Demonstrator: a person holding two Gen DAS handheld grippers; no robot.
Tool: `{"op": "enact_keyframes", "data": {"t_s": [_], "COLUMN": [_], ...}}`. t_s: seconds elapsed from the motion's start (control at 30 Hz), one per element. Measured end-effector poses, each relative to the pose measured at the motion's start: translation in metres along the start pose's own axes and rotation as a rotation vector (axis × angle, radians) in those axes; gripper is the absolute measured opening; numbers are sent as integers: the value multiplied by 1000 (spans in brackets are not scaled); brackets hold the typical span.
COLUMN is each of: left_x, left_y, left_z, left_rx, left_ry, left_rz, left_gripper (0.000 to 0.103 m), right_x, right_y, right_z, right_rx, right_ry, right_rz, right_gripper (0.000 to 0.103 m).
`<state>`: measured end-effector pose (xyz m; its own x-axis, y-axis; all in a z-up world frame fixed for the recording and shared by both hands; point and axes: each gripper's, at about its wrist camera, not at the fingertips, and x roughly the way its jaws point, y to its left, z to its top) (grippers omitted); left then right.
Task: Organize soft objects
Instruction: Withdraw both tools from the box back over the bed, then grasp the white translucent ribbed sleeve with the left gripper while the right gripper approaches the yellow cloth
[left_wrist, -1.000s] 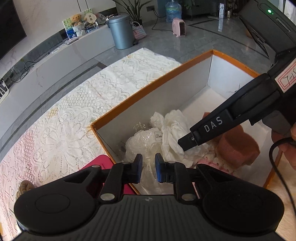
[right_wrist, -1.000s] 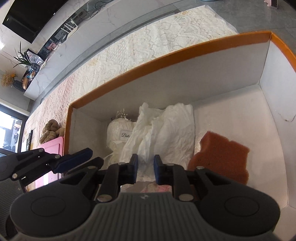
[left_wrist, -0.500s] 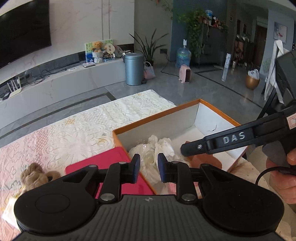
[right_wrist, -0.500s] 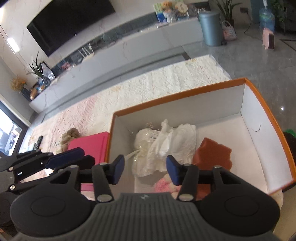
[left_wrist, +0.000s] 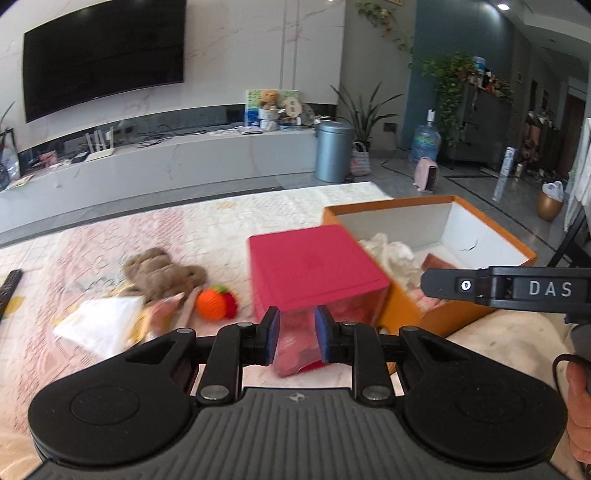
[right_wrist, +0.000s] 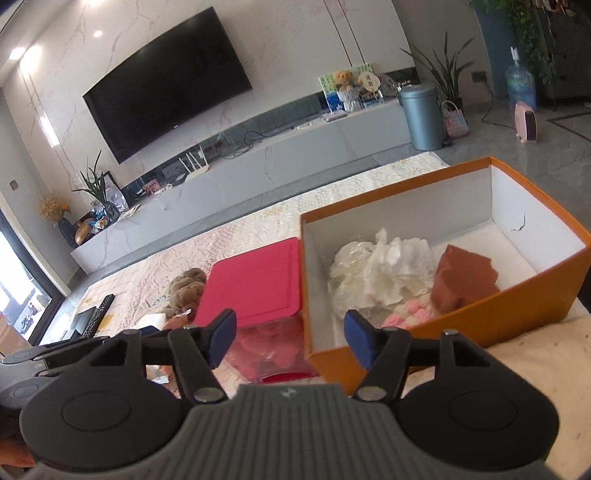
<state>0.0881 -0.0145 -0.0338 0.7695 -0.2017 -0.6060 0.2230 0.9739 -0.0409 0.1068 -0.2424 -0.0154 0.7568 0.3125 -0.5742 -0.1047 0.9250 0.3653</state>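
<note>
On your left lie a white packet (left_wrist: 96, 325), a brown plush (left_wrist: 162, 273) and an orange ball (left_wrist: 211, 303) on the cloth (left_wrist: 110, 236); your left gripper (left_wrist: 294, 339) is narrowly parted, empty, before the pink box (left_wrist: 314, 266); your right gripper (right_wrist: 290, 341) gapes wide, empty, near the orange box (right_wrist: 461, 325) holding white tissue (right_wrist: 388, 266), a brown sponge (right_wrist: 463, 277) and something pink (right_wrist: 410, 310).

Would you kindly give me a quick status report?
Left gripper and right gripper both open, empty. Brown plush and orange toy outside orange box. Pink box between.
</note>
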Motion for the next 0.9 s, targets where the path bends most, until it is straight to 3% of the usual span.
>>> {"op": "enact_keyframes", "data": {"t_s": [0.23, 0.43, 0.73, 0.9], "left_x": [-13, -22, -30, -22], "left_y": [38, 73, 130, 146], "left_z": [-30, -46, -60, -60], "left_rx": [-44, -123, -301, -349], "left_ry": [33, 48, 53, 67], "left_rz": [80, 125, 132, 121], "left_gripper": [28, 28, 28, 28], "right_x": [10, 36, 74, 98], "right_y": [50, 82, 125, 142], "right_z": [-36, -60, -69, -71], "right_rx": [-146, -242, -343, -371], "right_ry": [-33, 35, 80, 105], "right_rz": [-14, -21, 7, 28], "right_gripper": [64, 64, 58, 58]}}
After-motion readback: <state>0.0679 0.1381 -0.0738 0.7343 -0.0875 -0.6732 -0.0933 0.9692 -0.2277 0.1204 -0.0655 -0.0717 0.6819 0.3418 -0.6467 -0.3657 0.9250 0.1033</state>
